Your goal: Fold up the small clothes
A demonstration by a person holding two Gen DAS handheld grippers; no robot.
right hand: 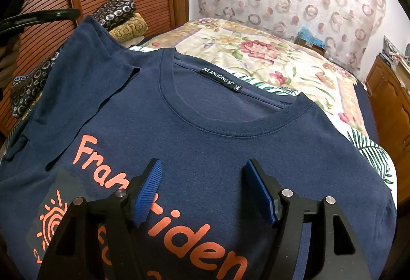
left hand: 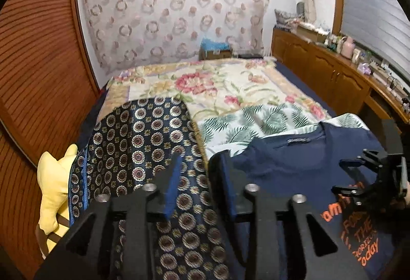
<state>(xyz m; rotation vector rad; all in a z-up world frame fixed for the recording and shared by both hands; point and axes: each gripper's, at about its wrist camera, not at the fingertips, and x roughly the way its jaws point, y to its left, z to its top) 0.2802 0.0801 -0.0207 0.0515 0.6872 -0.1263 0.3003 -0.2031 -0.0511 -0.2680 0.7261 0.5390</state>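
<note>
We see a navy T-shirt [right hand: 205, 141] spread front-up on the bed [right hand: 282, 54], its collar toward the far end and its orange lettering cut off by the bottom of the right wrist view and partly covered by our right tool [right hand: 202, 187]. That tool hangs just above the chest with its blue pads [right hand: 150, 190] spread apart and nothing between them. One sleeve is folded in over the shoulder; the hem is out of view. Our left tool [left hand: 200, 177] hovers beside the shirt over a dark patterned cloth [left hand: 143, 141], released as well. A leaf-print sheet [left hand: 243, 118] peeks out from under the shirt. A yellow soft toy [left hand: 55, 185] sits at the bed edge, half hidden.
</note>
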